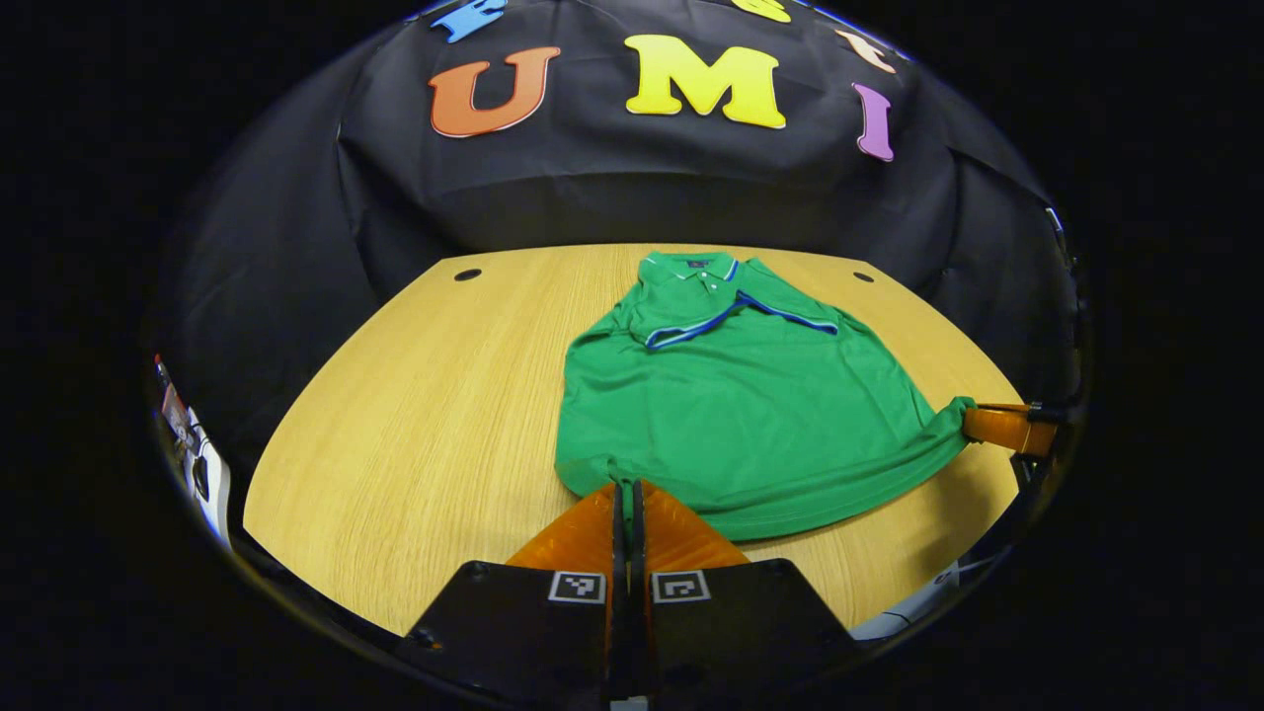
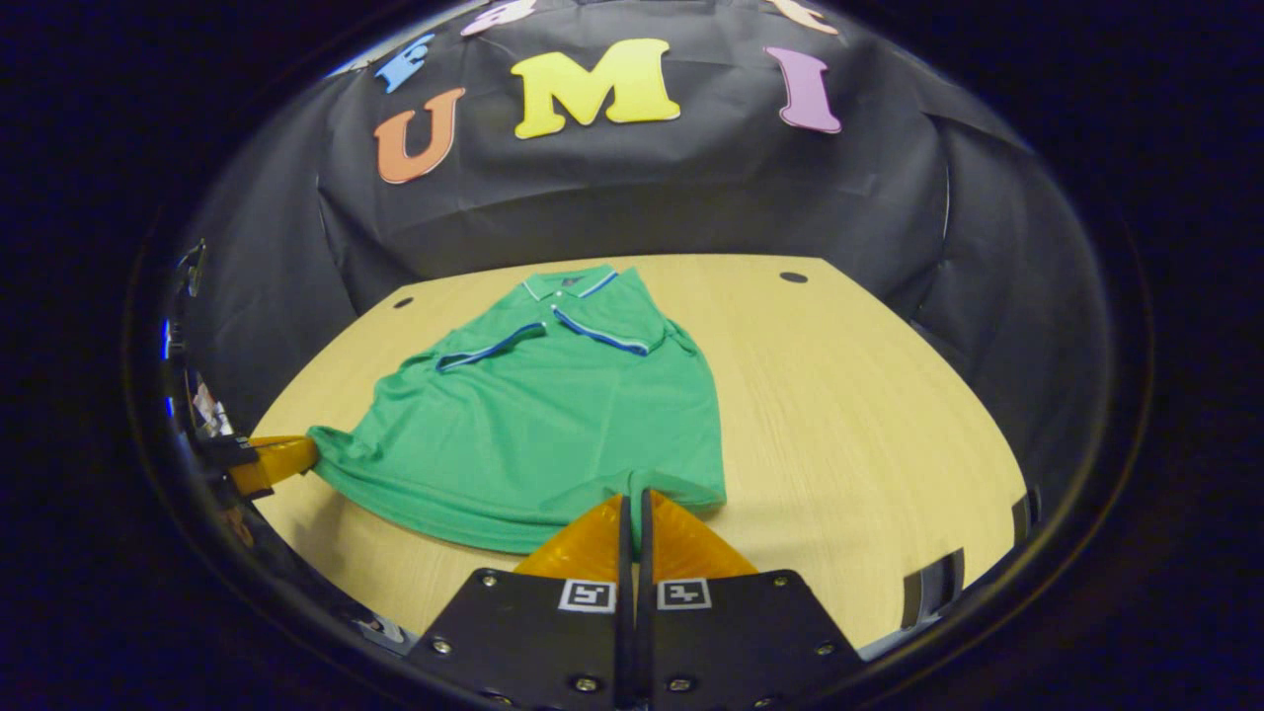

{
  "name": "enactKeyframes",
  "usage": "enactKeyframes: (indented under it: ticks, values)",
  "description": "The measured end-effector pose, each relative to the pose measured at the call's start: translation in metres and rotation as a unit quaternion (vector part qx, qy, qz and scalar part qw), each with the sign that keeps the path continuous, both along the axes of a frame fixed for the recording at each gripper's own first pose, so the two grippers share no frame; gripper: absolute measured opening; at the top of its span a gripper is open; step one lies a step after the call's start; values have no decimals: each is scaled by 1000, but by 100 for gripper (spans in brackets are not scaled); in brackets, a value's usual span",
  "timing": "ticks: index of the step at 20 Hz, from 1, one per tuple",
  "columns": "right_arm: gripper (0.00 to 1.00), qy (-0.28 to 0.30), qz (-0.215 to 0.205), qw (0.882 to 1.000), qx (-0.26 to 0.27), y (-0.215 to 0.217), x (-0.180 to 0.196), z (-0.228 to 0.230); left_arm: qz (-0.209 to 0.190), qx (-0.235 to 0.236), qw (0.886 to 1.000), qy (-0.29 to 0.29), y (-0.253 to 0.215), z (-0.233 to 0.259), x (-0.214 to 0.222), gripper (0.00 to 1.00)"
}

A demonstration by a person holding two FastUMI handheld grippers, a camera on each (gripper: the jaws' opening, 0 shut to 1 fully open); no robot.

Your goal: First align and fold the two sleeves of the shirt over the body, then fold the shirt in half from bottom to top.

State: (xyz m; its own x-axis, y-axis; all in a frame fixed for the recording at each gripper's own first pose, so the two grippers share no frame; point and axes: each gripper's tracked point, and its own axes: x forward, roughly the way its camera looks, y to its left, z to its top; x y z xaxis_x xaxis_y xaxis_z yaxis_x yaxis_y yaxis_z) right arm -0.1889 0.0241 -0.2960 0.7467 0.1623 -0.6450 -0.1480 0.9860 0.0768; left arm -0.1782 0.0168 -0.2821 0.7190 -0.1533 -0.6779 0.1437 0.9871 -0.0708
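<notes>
shirt [image 1: 741,405]: flat on the worktop [image 1: 415,444], sleeves already folded in, collar at the far end
left tool [image 1: 626,491]: clamped on the near-left hem corner
right tool [image 2: 636,501]: pinching the near-right hem corner
next: hem goes straight away, up toward the collar

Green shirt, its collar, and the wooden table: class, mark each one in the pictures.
Green shirt [image 1: 741,415]: left gripper view, middle of the body.
Collar [image 2: 571,282]: right gripper view, striped edge at the neck.
Wooden table [image 2: 849,415]: right gripper view, bare top beside the shirt.
</notes>
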Motion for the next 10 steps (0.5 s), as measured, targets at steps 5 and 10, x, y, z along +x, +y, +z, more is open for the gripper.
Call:
enactKeyframes:
  ticks: [5, 10]
  values:
    - [1, -16, 5, 1000, 9, 8, 32, 14, 8, -12, 1000, -24, -3, 22, 36, 3]
    - [1, -37, 12, 999, 12, 18, 68, 30, 7, -9, 999, -29, -4, 29, 64, 3]
